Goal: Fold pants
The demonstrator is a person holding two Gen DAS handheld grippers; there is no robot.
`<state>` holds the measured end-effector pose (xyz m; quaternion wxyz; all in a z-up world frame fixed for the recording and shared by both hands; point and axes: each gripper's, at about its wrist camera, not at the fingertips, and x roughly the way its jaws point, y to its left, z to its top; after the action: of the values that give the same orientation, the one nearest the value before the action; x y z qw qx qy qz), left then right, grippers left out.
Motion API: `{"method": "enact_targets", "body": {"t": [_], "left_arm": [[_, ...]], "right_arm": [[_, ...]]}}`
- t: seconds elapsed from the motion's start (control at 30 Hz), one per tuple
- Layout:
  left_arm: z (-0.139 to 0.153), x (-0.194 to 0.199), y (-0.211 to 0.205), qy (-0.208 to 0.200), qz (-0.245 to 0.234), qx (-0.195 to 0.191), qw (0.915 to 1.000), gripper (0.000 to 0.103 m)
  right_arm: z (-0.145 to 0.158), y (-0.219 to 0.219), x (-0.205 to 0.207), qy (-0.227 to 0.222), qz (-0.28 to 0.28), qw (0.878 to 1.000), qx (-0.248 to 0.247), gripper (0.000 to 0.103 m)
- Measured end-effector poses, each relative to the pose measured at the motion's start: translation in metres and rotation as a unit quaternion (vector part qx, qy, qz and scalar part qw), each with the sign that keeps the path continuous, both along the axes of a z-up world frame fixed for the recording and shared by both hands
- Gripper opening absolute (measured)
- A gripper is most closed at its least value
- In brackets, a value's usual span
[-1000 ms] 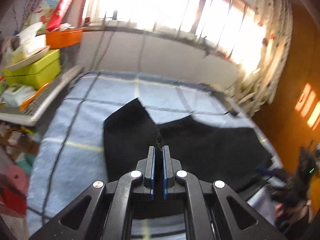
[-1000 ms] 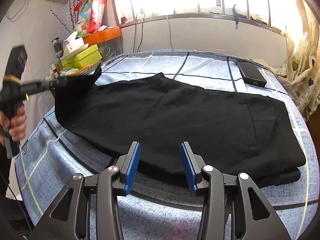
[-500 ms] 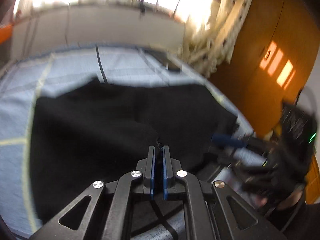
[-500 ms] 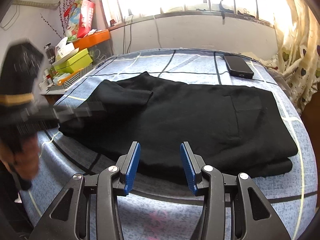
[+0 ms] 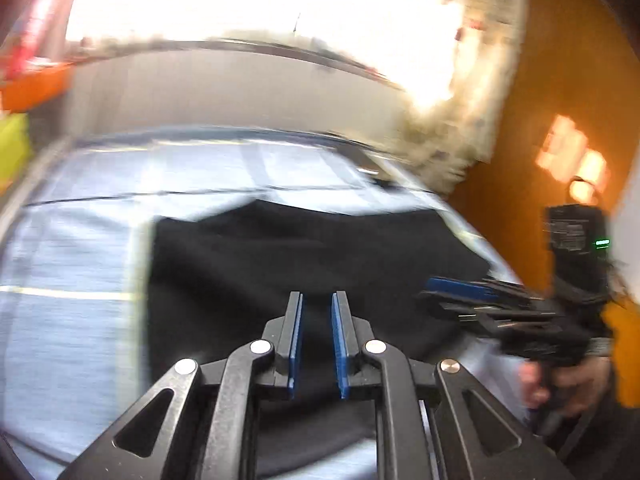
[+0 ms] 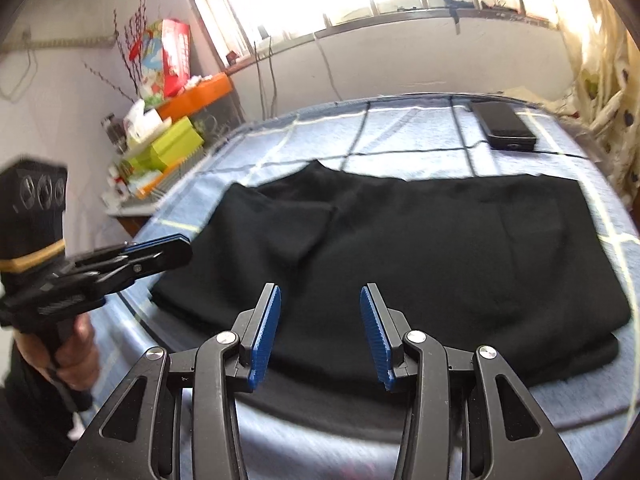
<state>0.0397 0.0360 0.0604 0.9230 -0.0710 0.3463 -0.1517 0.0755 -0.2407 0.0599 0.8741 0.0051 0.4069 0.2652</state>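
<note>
Left gripper (image 5: pixel 317 340), jaws slightly parted and empty, hovers over the black pants (image 6: pixel 420 248); pinch both layers at the bed's (image 6: pixel 400 136) near edge.

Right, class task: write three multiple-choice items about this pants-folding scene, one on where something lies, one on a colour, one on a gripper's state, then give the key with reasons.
1. Where does the phone lie on the bed?
A. on top of the pants
B. on the checked blanket beyond the pants, toward the window
C. between the right gripper's fingers

2. What colour are the pants?
A. black
B. orange
C. light blue

3. How does the right gripper stand?
A. shut on the pants
B. shut on the phone
C. open, with nothing between its pads

Key: B, the phone rests on bare blanket past the pants' far edge. A, the cloth is black against the pale blue blanket. C, the blue pads stand wide apart above the pants' near edge, gripping nothing.
</note>
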Motion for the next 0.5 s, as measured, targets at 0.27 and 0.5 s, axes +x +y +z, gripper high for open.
{"method": "enact_targets", "body": {"t": [0.27, 0.5], "left_arm": [[-0.035, 0.019, 0.035, 0.047, 0.123, 0.079, 0.9882, 0.016], [-0.046, 0.021, 0.031, 0.052, 0.123, 0.089, 0.9871, 0.016]], "right_arm": [[-0.042, 0.049, 0.070, 0.067, 0.020, 0.997, -0.030, 0.043], [-0.045, 0.072, 0.085, 0.070, 0.026, 0.995, -0.068, 0.022]]}}
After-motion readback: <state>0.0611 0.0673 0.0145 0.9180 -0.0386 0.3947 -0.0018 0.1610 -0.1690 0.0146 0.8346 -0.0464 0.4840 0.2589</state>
